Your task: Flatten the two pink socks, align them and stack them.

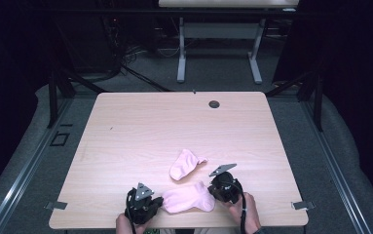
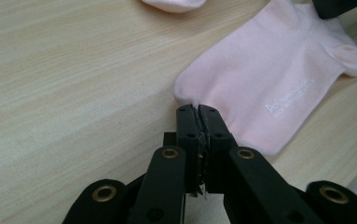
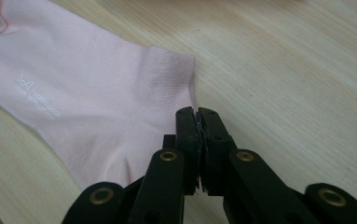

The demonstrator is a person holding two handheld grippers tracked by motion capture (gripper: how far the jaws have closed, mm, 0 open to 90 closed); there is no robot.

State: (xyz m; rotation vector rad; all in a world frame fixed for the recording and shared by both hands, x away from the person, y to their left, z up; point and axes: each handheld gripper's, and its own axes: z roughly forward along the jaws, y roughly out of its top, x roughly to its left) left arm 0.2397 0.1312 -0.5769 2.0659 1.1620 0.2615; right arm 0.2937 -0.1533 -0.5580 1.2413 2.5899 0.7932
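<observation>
A pink sock (image 1: 189, 198) lies flat near the table's front edge, between my two grippers. My left gripper (image 1: 151, 204) is at its toe end; in the left gripper view its jaws (image 2: 197, 109) are shut, with a small pucker of the sock's (image 2: 269, 70) edge pinched at the tips. My right gripper (image 1: 219, 187) is at the cuff end. Its jaws (image 3: 197, 111) are shut, tips touching the cuff edge of the sock (image 3: 83, 93); I cannot tell whether cloth is caught. A second pink sock (image 1: 185, 163) lies just beyond.
The light wooden table (image 1: 140, 126) has a round cable hole (image 1: 214, 104) near its far edge. Metal clips (image 1: 303, 205) sit at the front corners. Another table's legs (image 1: 181, 53) stand on the grey floor behind.
</observation>
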